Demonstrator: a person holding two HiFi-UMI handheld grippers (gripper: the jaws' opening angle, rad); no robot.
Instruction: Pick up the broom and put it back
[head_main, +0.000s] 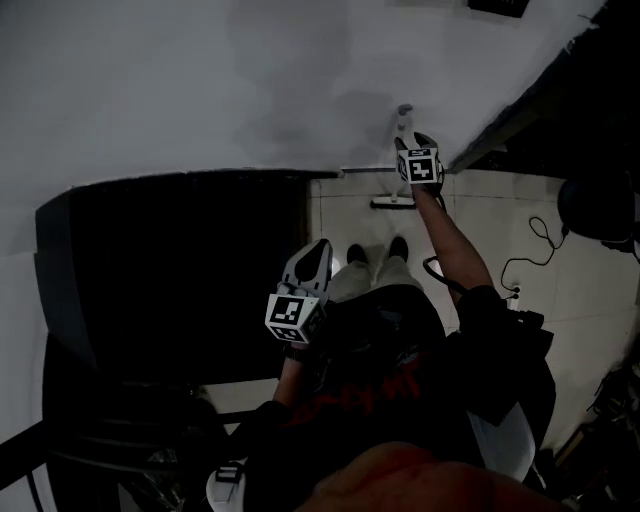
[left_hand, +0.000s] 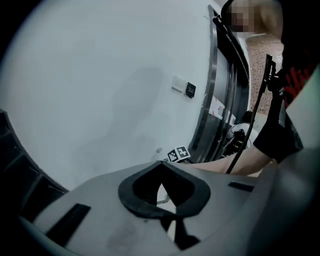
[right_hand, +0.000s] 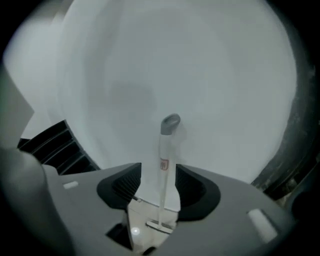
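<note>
the right hand-held gripper (right_hand: 158, 181) is wide open. the broom (right_hand: 163, 167) stands between its two jaws, but the jaws do not squeeze it. the broom stands up straight, right by the white wall (right_hand: 150, 65), with its brush end down on the tiled floor (head_main: 480, 230). the left hand-held gripper (left_hand: 161, 165) is closed, holds nothing, and is well away from the broom.
</note>
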